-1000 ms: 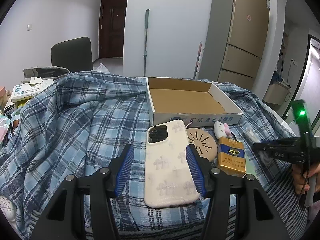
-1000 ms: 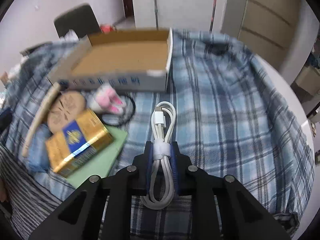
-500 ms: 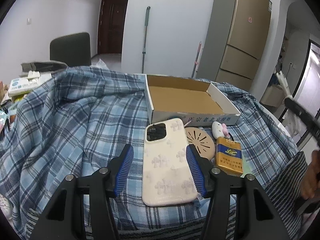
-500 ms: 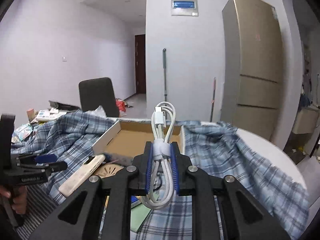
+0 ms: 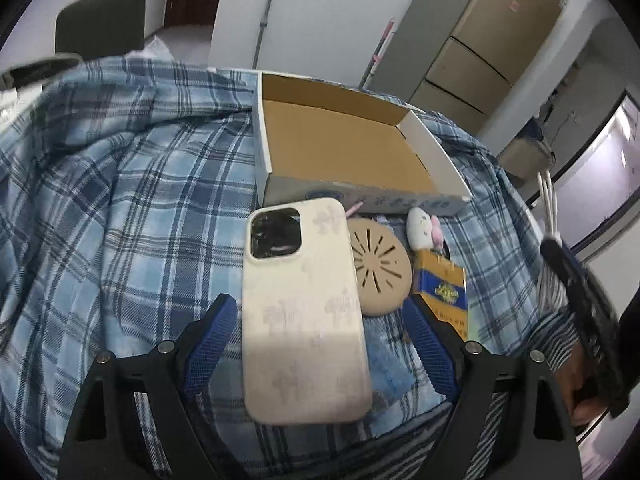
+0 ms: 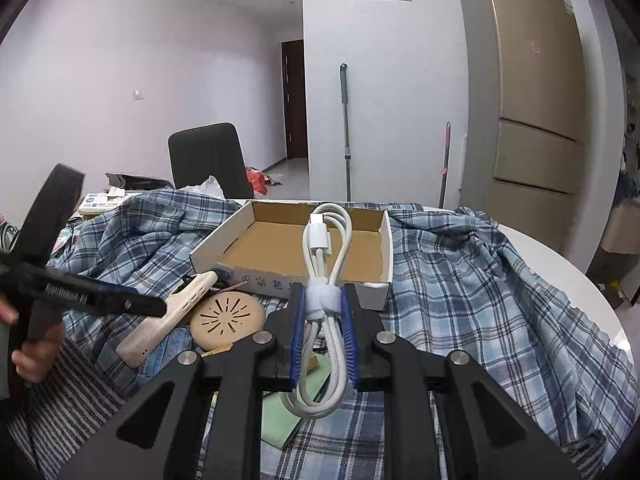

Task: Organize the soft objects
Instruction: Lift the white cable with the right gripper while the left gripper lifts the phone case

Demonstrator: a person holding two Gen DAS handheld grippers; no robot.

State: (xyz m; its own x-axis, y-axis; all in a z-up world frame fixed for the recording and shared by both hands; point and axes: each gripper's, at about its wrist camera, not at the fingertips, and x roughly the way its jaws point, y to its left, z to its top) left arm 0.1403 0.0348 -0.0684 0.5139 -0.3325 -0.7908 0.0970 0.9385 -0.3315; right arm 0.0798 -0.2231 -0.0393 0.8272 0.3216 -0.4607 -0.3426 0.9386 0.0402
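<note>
While clamped between the ribbed blue pads of the right gripper, held above the table: a coiled white cable, braided and looped, bound at the waist by a white strap, its smooth plug uppermost. Closest to the left gripper, spread wide with nothing touching its pads: a cream phone case, matte and round-cornered, faint cross motifs, dark square camera cutout, lying flat between the two fingers on the blue plaid cloth, soft and rumpled. Just right of the case, touching it: a tan round disc with radiating slots. Beside that, a glossy gold-and-blue pack. Farther on, a small white and pink plush. Beyond these, a shallow cardboard box, white outside, brown inside, rectangular, bare. At the back, a tall bronze fridge.
</note>
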